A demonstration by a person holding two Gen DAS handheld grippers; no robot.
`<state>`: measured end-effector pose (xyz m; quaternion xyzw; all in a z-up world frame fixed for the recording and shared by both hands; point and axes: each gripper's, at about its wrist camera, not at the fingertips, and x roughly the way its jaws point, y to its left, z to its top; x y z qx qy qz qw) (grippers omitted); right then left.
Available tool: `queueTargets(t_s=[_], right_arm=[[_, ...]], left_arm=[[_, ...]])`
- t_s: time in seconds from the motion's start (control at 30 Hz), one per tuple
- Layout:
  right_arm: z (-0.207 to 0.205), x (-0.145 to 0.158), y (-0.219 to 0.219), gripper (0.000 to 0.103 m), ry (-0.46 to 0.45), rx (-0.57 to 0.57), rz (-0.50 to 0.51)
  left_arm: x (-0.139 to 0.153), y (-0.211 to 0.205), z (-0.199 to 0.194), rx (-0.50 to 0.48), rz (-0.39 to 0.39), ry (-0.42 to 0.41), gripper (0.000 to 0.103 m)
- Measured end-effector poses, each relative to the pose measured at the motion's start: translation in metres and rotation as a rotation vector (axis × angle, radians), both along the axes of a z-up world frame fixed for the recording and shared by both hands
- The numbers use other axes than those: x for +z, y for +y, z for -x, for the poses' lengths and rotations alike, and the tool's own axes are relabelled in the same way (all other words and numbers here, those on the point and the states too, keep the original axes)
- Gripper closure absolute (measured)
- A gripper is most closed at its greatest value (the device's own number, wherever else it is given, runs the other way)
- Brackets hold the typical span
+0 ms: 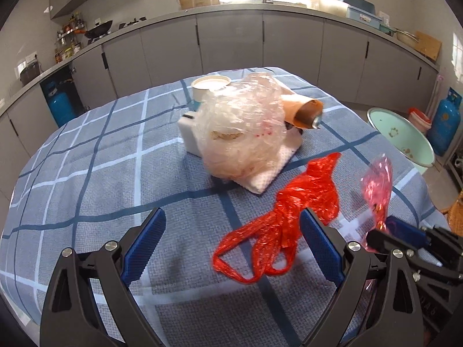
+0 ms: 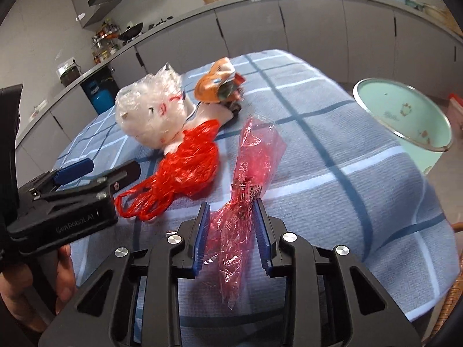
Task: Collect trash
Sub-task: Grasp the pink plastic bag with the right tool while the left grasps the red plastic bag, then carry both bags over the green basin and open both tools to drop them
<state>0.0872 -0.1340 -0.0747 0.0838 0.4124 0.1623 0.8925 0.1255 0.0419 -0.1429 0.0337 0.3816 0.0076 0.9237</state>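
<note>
The right gripper (image 2: pixel 231 211) pinches the pink cellophane wrapper (image 2: pixel 251 167), lifted just right of the red plastic bag (image 2: pixel 185 164). The left gripper (image 1: pixel 233 228) gapes empty, straddling that bag on the checked tablecloth (image 1: pixel 86 173). Beyond the bag sits a crumpled clear bag (image 1: pixel 240 127).

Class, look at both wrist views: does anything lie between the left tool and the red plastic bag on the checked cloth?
Nothing visible does. The left tool stands open, and the red plastic bag already lies against its right-hand finger, on bare tablecloth. The clear bag sits farther back; the pink wrapper is off to the side.
</note>
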Motion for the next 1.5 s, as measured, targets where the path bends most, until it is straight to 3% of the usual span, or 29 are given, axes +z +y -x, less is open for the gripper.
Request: queueTargets(t_s=[0.2, 0.37, 0.47, 0.53, 0.73, 0.9, 1.23, 1.5], right_arm=[[-0.002, 0.004, -0.016, 0.072, -0.046, -0.062, -0.002], [-0.003, 0.002, -0.023, 0.072, -0.046, -0.081, 0.003], [-0.005, 0.000, -0.023, 0.072, -0.045, -0.082, 0.002], [-0.004, 0.001, -0.022, 0.072, -0.052, -0.081, 0.008], [-0.002, 0.002, -0.018, 0.072, -0.065, -0.074, 0.022], [0.000, 0.006, -0.018, 0.072, -0.089, -0.079, 0.029], [0.004, 0.015, -0.033, 0.072, -0.131, -0.122, 0.018], [0.004, 0.015, -0.046, 0.072, -0.139, -0.154, -0.006]], left_arm=[[-0.010, -0.021, -0.009, -0.061, -0.027, 0.009, 0.012], [-0.017, -0.029, -0.018, -0.096, 0.003, 0.045, 0.021], [-0.022, -0.031, -0.023, -0.121, 0.023, 0.063, 0.033], [-0.028, -0.031, -0.026, -0.136, 0.058, 0.097, 0.053], [-0.037, -0.029, -0.027, -0.152, 0.096, 0.134, 0.089], [-0.028, -0.028, -0.015, -0.172, 0.102, 0.109, 0.093], [0.024, -0.038, 0.015, -0.178, 0.059, -0.050, 0.094], [0.040, -0.048, 0.021, -0.186, 0.032, -0.090, 0.094]])
